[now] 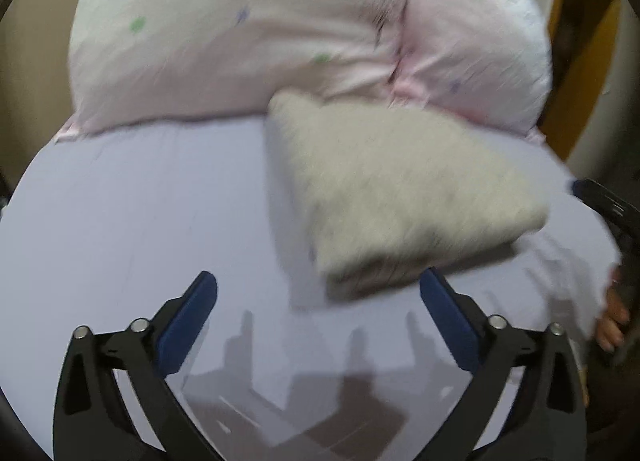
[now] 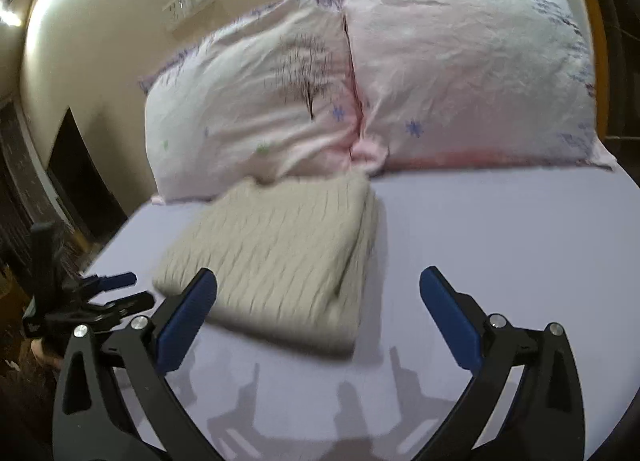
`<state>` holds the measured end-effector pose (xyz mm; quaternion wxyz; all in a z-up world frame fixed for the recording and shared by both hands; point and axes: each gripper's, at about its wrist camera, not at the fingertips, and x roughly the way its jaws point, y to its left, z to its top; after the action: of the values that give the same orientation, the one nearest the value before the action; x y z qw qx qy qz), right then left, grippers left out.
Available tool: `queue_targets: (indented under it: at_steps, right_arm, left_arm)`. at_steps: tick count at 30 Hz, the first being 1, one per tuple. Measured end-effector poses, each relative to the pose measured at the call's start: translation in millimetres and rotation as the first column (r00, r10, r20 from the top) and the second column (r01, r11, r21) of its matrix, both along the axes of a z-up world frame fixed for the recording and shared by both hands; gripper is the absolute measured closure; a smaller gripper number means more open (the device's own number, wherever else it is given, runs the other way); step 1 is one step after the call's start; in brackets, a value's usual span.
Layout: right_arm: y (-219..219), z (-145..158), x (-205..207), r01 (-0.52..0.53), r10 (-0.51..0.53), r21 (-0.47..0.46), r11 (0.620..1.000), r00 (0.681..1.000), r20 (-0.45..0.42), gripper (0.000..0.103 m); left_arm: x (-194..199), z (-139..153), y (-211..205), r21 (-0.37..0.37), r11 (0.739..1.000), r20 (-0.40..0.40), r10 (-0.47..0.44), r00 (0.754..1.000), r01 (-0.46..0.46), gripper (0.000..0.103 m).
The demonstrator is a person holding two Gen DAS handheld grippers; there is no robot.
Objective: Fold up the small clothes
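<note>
On the lilac bed sheet (image 2: 500,229), the folded cream knit garment (image 2: 276,257) lies just in front of the pink pillows (image 2: 360,73), touching the nearer one. Its long axis seems to run diagonally away from the pillows. The right gripper (image 2: 318,313) looks nearer, the garment ahead and leftward; the left gripper (image 1: 318,313) has it ahead-right. Both grippers stand wide apart, empty.

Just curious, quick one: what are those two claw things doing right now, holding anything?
Left gripper: open, holding nothing, near the folded cream sweater.
Right gripper: open, holding nothing, its left finger in front of the sweater's edge.
</note>
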<state>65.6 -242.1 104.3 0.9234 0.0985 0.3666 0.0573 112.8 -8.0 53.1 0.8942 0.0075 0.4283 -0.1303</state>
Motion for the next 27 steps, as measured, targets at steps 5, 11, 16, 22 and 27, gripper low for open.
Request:
queue_targets:
  at_steps: [5,11,16,22,27]
  right_arm:
    - [46.4,-36.3,15.2,-0.011,-0.012,-0.136,0.991,0.986,-0.168,0.002]
    - [72.1,-66.0,33.5,-0.017,-0.055,-0.267,0.963,0.964,-0.259,0.002]
    - [69.3,-73.9,36.2,-0.004,-0.072,-0.258,0.966,0.956,-0.284,0.002]
    - [69.0,-73.8,34.9,-0.002,-0.073,-0.258,0.966,0.957,-0.282,0.002]
    - [69.1,-74.0,34.9,-0.002,-0.074,-0.258,0.966,0.957,-0.282,0.002]
  left_arm:
    - [3.8,-22.5,-17.4,0.108,0.994,-0.068,0.017,0.998,-0.009,0.001]
    - [7.7,-34.5,-18.0,0.134,0.991,-0.089,0.040,0.995,-0.028,0.001]
    - [6.8,-34.8,-17.2,0.130,0.991,-0.073,0.048,0.996,-0.038,0.001]
    - [5.5,-34.2,-17.9,0.132,0.991,-0.073,0.044,0.996,-0.034,0.001]
    - [5.4,-34.0,-17.8,0.132,0.991,-0.073,0.042,0.996,-0.032,0.001]
